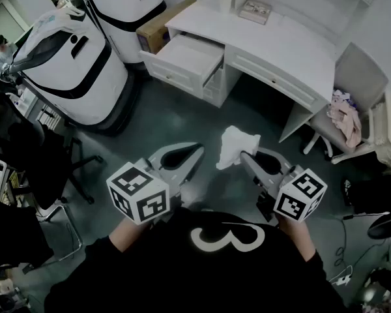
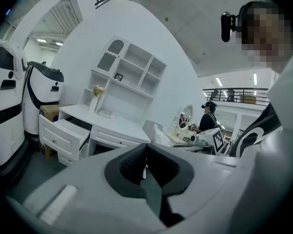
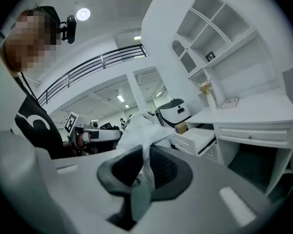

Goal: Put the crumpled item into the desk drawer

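Dark floor [image 1: 176, 119] lies under my grippers: my right gripper [image 1: 243, 155] pinches a fold of the crumpled item [image 1: 236, 142], held in the air at its tips, while my left gripper [image 1: 197, 152] is closed on nothing. I judge the white wad light, soft and floppy, best held deep in the bunch. Ahead, open floor runs to the desk [image 1: 274, 41] and its pulled-out drawer [image 1: 186, 56], with the drawer's front rim and the white machines [image 1: 72, 70] beside it to avoid.
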### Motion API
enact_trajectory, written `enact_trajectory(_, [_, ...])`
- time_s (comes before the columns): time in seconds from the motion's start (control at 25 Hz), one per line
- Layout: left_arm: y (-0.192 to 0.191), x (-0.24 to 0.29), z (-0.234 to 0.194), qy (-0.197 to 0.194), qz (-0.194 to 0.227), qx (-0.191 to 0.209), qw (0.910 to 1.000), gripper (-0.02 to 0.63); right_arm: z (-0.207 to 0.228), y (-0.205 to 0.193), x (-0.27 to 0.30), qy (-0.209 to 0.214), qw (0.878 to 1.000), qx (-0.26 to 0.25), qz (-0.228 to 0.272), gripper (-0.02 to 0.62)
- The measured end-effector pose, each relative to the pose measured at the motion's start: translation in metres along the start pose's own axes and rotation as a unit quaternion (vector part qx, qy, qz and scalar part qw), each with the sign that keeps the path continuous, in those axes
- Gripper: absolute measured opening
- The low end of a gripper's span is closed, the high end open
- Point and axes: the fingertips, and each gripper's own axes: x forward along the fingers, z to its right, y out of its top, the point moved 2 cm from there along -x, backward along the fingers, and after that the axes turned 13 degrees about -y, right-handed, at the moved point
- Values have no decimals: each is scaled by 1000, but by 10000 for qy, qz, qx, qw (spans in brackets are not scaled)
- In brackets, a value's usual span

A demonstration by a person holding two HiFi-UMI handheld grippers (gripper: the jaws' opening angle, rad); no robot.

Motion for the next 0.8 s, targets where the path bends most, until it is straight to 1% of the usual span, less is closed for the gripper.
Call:
enact_trajectory(0.2, [1, -4, 1, 33, 32, 47, 10000, 9, -3, 1, 3, 40, 10000, -57, 31, 46])
enact_trajectory(0.48, [11, -12, 0, 113, 99, 192, 9997, 11, -12, 15, 7, 160, 9996, -165, 155, 46])
enact_trajectory(0.8, [20, -11, -7, 138, 72, 266, 9995, 11, -7, 26, 23, 176, 9996, -106, 186, 46])
